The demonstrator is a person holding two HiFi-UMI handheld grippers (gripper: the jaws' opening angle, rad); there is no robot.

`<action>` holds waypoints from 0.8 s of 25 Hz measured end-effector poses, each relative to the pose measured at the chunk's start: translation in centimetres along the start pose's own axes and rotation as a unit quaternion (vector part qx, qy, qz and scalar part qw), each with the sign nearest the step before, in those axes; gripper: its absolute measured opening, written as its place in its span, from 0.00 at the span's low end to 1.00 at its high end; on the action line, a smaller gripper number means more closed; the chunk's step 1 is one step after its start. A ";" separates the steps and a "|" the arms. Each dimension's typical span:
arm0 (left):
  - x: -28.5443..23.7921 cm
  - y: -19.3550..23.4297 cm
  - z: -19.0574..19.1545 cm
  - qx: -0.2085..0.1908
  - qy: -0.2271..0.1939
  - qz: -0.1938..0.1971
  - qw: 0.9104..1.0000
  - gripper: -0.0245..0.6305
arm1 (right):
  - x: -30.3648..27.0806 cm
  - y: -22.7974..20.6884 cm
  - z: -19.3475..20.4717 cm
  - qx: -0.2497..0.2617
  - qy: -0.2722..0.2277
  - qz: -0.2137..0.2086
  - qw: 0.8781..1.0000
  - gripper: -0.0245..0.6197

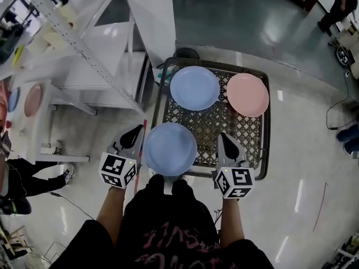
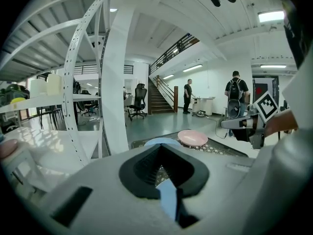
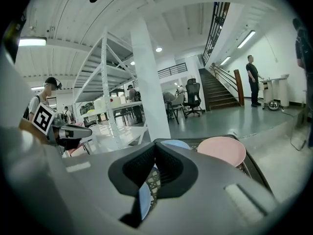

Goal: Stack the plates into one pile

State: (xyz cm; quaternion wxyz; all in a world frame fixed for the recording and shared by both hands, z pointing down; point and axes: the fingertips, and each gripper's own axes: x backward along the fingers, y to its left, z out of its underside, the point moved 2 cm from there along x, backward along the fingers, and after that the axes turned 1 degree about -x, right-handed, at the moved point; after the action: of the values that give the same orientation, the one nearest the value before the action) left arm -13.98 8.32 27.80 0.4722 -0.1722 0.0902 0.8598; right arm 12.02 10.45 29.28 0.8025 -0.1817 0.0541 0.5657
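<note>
Overhead, pink plate [image 1: 247, 94] on mesh table [image 1: 219, 125], glossy floor [image 1: 305, 150], white shelving [image 1: 104, 66]

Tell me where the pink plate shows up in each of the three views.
Head view: the pink plate sits upper right of centre.
Left gripper view: the pink plate lies just right of centre.
Right gripper view: the pink plate lies right of centre, below the middle.
Shared landmark: the far blue plate, immediately left of it everywhere.
</note>
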 end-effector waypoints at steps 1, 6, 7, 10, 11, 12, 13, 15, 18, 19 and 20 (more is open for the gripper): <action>0.1 0.2 0.2 0.002 0.001 0.001 1.000 0.03 | -0.1 0.3 0.1 0.001 0.002 0.000 1.000 0.06; 0.0 1.2 1.0 0.008 0.005 0.009 1.000 0.03 | -0.6 1.3 0.6 -0.007 0.009 0.005 1.000 0.06; -0.2 1.2 1.1 0.010 0.006 0.011 1.000 0.03 | -0.8 1.2 0.7 -0.009 0.011 0.007 1.000 0.06; -0.8 1.7 1.8 0.012 0.010 0.016 1.000 0.03 | -1.3 1.1 1.3 -0.013 0.015 0.014 1.000 0.06; -0.9 1.9 2.0 0.013 0.011 0.017 1.000 0.03 | -1.5 1.1 1.4 -0.014 0.016 0.015 1.000 0.06; -0.9 2.0 2.2 0.014 0.012 0.018 1.000 0.03 | -1.6 1.2 1.6 -0.013 0.018 0.016 1.000 0.06; -0.9 2.0 2.3 0.015 0.012 0.018 1.000 0.03 | -1.6 1.3 1.7 -0.013 0.020 0.017 1.000 0.06; -0.8 2.0 2.6 0.013 0.014 0.018 1.000 0.03 | -1.6 1.5 2.1 -0.018 0.022 0.019 0.999 0.06; -1.0 2.0 2.8 0.014 0.016 0.021 1.000 0.03 | -1.9 1.6 2.5 -0.023 0.029 0.023 0.999 0.06; -1.0 2.1 2.9 0.017 0.017 0.022 0.999 0.03 | -2.0 1.7 2.7 -0.023 0.032 0.023 0.999 0.06; -1.0 2.1 3.2 0.020 0.019 0.023 0.999 0.03 | -2.1 1.8 2.9 -0.024 0.035 0.022 0.999 0.06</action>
State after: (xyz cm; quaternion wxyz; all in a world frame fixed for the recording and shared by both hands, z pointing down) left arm -15.96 7.42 31.11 0.4539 -0.1765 0.1202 0.8651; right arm 9.27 10.10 32.21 0.7832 -0.2195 0.0722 0.5773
